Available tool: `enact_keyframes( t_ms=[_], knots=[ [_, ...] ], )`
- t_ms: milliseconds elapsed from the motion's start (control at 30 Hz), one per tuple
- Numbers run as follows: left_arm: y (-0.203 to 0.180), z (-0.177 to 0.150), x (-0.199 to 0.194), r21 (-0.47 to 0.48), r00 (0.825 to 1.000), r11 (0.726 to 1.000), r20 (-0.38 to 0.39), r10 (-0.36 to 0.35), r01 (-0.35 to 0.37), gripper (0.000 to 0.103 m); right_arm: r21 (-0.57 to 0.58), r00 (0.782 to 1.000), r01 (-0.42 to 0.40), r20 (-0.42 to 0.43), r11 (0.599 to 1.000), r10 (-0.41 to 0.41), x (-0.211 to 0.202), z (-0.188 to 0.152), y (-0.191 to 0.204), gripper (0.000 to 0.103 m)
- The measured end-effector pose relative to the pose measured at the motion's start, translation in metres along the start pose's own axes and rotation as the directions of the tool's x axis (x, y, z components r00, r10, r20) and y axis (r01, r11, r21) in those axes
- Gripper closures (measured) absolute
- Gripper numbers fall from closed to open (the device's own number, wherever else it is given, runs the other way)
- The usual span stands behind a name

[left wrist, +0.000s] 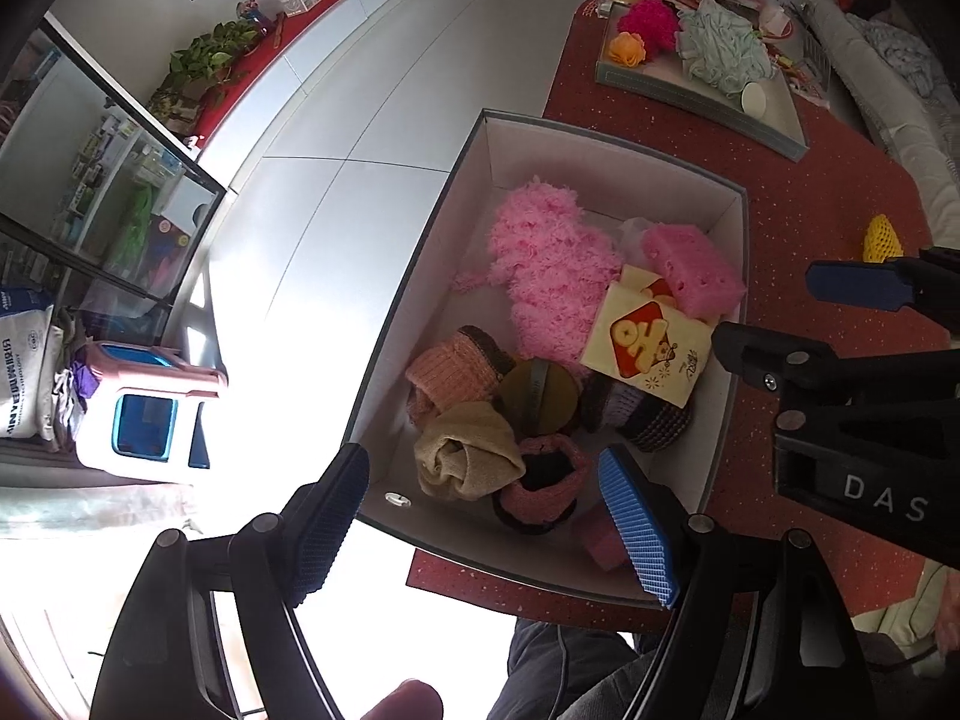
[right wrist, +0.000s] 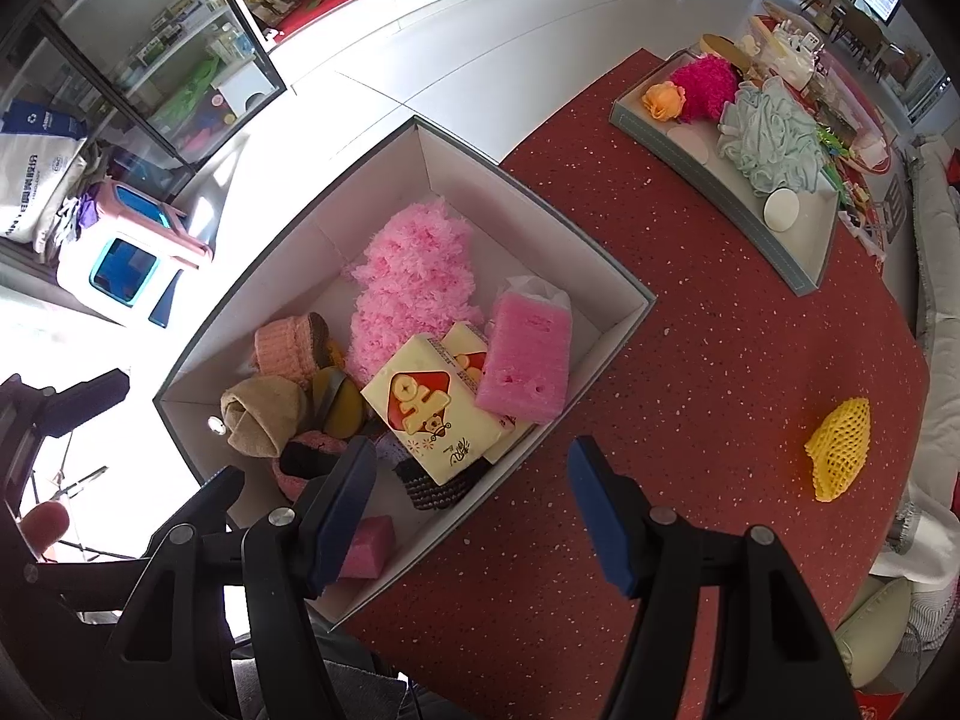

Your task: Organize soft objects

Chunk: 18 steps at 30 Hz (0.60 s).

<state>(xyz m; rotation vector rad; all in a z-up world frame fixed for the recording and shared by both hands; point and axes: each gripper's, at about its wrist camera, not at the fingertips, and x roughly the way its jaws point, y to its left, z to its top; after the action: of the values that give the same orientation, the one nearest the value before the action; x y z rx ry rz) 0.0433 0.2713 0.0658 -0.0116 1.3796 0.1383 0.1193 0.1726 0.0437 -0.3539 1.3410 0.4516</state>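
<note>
Red table (right wrist: pixel 690 360): box (right wrist: pixel 606 354) mostly filled; yellow foam net (right wrist: pixel 837 447) at 3 o'clock is left. Both grippers (left wrist: pixel 486 510) (right wrist: pixel 474 504) are held open, empty.

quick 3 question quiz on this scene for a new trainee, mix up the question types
1. True or false: the yellow foam net lies inside the box.
2. What sits on the tissue pack? A) beige sock B) pink sponge C) orange flower
3. Fill in: the left tool and right tool are both ____ and hold nothing.

Key
1. False; it lies on the red table, apart from the box.
2. B, the pink sponge rests partly on it.
3. open
</note>
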Motion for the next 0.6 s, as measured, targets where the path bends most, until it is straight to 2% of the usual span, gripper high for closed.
enact_keyframes(
  t_ms=[167,600],
  knots=[
    [-0.0014,-0.0002,-0.0053,0.005,0.999,0.999,0.005,-0.046,0.046,0.023,0.002,1.0,0.002,-0.002,1.0,-0.002,0.0001,0.0002,0.0003,0.033],
    [-0.0048,-0.0011,-0.0084,0.034,0.998,0.997,-0.001,-0.067,0.067,0.023,-0.002,1.0,0.0,0.0,1.0,0.0,-0.0007,0.0012,0.001,0.033]
  ],
)
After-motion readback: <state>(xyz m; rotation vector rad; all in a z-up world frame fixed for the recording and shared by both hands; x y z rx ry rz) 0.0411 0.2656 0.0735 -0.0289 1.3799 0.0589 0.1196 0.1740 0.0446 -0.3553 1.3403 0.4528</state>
